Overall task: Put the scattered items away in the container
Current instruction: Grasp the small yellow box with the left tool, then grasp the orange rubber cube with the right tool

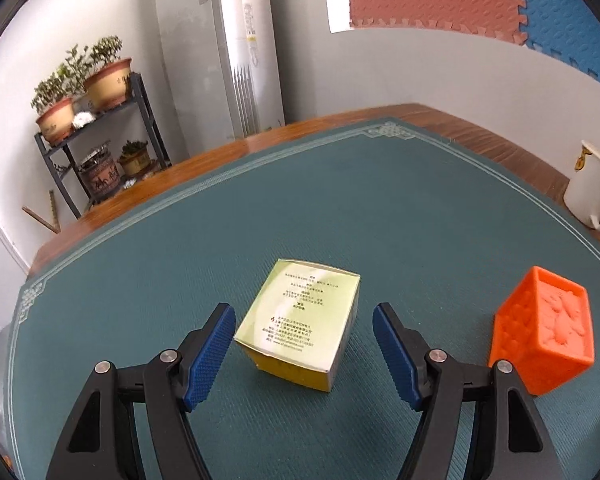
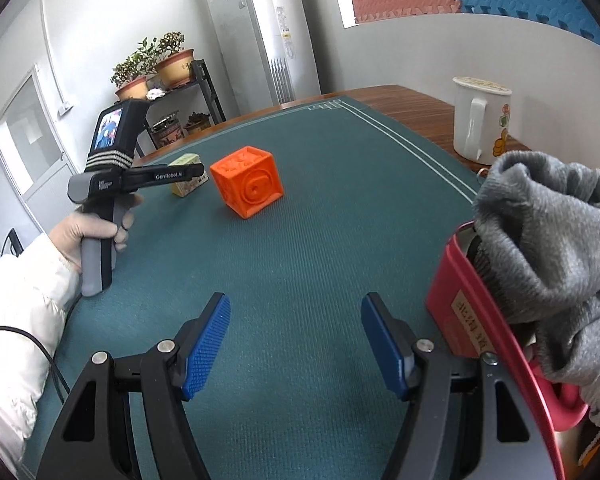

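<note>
Glossy cardboard box [image 1: 298,326]; matt, embossed orange plastic cube [image 2: 247,182]; fuzzy grey cloth [image 2: 548,248]; woven matt mat [image 1: 340,208]; polished wooden tabletop [image 1: 236,150]; tongs' pads [image 1: 210,360] of ribbed blue rubber.

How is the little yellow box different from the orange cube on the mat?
The yellow box is glossy card with flat faces and small printed text; the orange cube has raised moulded patterns and no print. The box lies between the open fingers of the left gripper; the cube stands off to that gripper's right, outside them. Both rest on the green mat, not yet in the red container.
</note>
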`<state>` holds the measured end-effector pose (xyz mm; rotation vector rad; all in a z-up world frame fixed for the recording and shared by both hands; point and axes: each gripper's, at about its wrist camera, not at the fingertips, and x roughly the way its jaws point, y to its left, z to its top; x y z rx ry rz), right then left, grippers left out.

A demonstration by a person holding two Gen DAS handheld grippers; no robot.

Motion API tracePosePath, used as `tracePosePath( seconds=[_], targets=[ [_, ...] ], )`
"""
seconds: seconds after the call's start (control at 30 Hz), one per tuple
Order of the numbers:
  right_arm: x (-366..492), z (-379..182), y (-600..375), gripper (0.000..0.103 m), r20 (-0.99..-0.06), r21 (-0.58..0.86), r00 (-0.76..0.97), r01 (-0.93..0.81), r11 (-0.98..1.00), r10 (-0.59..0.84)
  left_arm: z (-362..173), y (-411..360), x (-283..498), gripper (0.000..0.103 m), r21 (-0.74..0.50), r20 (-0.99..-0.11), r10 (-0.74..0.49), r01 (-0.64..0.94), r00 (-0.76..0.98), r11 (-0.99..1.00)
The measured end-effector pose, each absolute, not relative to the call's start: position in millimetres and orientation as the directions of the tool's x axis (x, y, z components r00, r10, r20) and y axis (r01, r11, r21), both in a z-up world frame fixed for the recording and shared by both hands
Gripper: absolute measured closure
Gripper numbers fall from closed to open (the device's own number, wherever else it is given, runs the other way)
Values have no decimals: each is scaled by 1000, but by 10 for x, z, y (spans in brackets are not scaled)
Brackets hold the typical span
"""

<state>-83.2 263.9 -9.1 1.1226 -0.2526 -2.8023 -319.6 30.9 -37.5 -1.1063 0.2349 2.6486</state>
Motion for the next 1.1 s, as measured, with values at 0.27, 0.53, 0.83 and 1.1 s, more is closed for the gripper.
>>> tracePosePath(
  seconds=[0.27,0.53,0.83,1.1],
  targets=[
    [-827,-111,2601,31,-675,170,-723,41,-985,-146,-424,296,-3149,52,17,-739,169,-269,-653,-963],
    [-802,-82,2578,31,-663,160,-734,50,-986,-145,-251,240,-2506,52,-25,-737,118,-148,-665,-989],
    [-771,-71,2564,31,-647,149,-751,49,-988,-134,39,336,-1396,52,38,-681,14,-55,-732,-998],
    [-756,-70,2590,31,-634,167,-759,49,-985,-145,100,101,-815,52,2,-650,-13,16,-760,-1000]
  ],
)
